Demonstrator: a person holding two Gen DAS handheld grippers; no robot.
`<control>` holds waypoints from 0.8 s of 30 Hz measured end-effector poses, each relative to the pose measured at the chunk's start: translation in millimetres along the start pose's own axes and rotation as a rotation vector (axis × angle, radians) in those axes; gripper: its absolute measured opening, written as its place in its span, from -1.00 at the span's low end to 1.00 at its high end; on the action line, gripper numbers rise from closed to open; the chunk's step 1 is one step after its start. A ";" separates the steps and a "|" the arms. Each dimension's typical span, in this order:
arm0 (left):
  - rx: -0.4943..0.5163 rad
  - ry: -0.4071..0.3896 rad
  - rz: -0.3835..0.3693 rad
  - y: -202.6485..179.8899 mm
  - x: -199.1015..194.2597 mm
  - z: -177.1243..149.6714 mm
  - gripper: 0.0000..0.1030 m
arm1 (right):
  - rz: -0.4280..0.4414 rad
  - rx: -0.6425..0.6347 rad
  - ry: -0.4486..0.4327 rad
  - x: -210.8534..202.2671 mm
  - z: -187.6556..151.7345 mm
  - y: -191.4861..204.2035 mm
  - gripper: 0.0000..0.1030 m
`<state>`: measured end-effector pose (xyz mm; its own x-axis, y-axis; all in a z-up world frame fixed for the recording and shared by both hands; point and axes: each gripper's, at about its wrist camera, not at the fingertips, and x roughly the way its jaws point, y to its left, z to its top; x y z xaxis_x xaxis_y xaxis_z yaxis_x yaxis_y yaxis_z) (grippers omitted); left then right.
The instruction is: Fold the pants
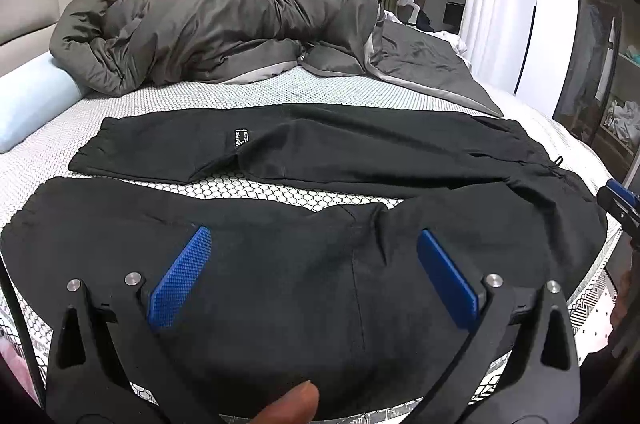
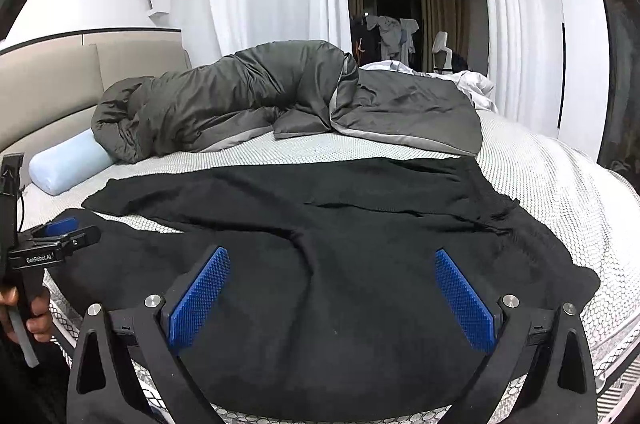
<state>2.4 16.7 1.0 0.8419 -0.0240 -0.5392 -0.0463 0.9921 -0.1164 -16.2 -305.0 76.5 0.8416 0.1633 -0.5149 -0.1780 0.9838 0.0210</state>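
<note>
Left wrist view showed the black pants spread flat on the bed for folding, left claw and right claw both wide open, holding nothing, above the near leg.

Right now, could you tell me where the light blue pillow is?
The light blue pillow lies at the left of both views, against the headboard, touching the rolled grey duvet.
</note>
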 end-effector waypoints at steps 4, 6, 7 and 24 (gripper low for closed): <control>0.015 -0.003 0.000 -3.2 -1.8 -0.5 0.99 | -0.003 -0.012 -0.001 -1.1 -0.3 3.2 1.00; 0.012 -0.002 0.002 -3.3 -2.4 -0.7 0.99 | -0.006 -0.019 -0.002 -1.7 -0.6 4.1 1.00; 0.011 -0.003 0.002 -3.1 -2.8 -0.6 0.99 | -0.008 -0.022 -0.003 -2.1 -0.9 4.4 1.00; 0.015 -0.046 0.005 1.1 -9.3 -1.7 0.99 | 0.010 0.012 0.076 15.1 -8.4 -2.4 1.00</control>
<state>-6.4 17.8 4.4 0.8655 -0.0138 -0.5007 -0.0429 0.9939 -0.1016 -7.3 -305.5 61.5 0.7983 0.1675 -0.5785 -0.1799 0.9830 0.0363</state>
